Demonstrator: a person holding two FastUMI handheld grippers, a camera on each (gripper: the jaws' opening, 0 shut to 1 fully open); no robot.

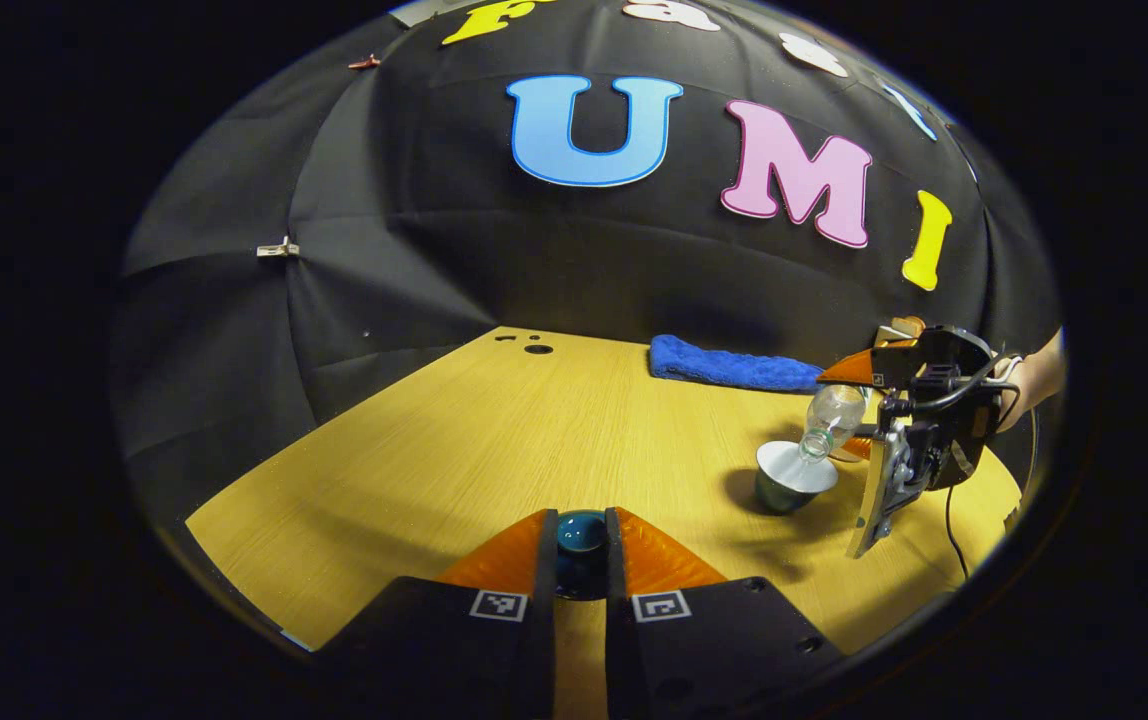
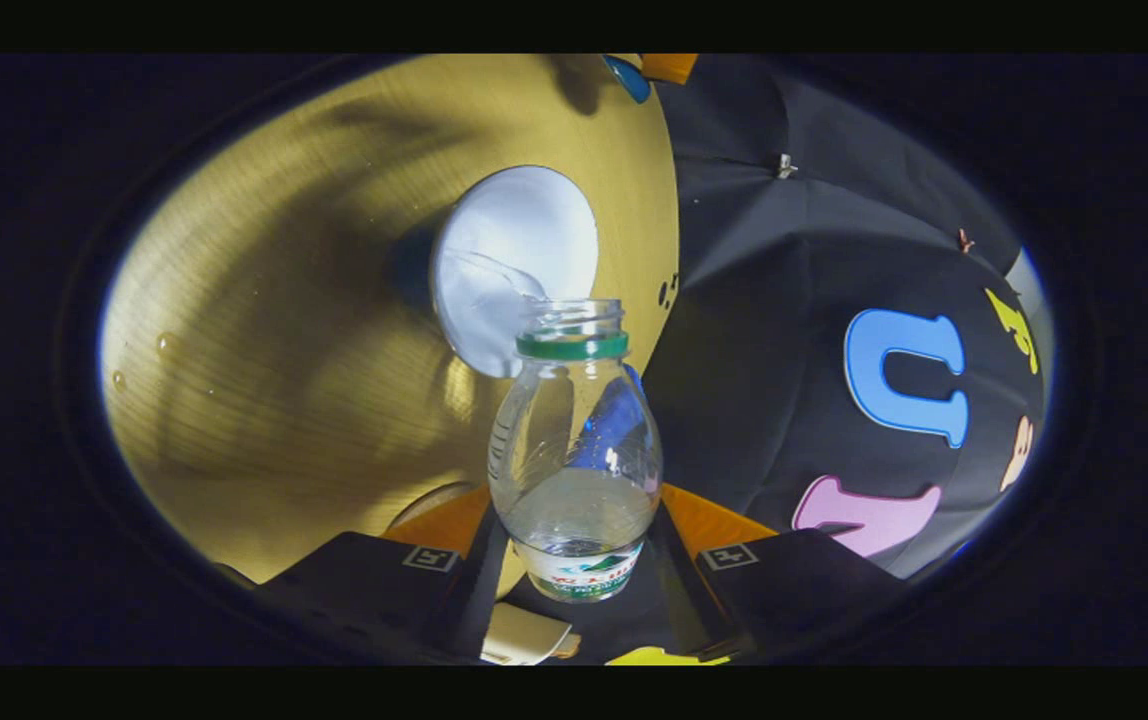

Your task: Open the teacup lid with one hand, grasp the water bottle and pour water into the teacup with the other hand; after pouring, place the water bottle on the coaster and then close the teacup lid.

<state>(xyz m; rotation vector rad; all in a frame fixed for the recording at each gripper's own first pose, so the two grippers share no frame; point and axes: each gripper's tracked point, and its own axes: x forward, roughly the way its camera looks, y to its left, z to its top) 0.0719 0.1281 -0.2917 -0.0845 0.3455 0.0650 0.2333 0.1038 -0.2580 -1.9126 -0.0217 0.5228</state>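
In the left gripper view my left gripper (image 1: 581, 515) is shut on the dark teal teacup lid (image 1: 581, 535), held above the wooden table's near edge. To the right stands the teacup (image 1: 792, 478), dark outside and white inside, uncovered. My right gripper (image 1: 849, 410) holds the clear water bottle (image 1: 831, 415) tipped neck-down over it. In the right gripper view the right gripper (image 2: 574, 505) is shut on the bottle (image 2: 574, 440), whose open mouth is at the rim of the teacup (image 2: 514, 260), with water running in. A round tan coaster (image 2: 426, 505) peeks out beside the left finger.
A folded blue towel (image 1: 732, 366) lies at the back of the table (image 1: 494, 440) against the black cloth wall. Small holes (image 1: 538, 348) mark the far corner. A hand (image 1: 1029, 378) holds the right gripper. A few water drops (image 2: 164, 342) sit on the wood.
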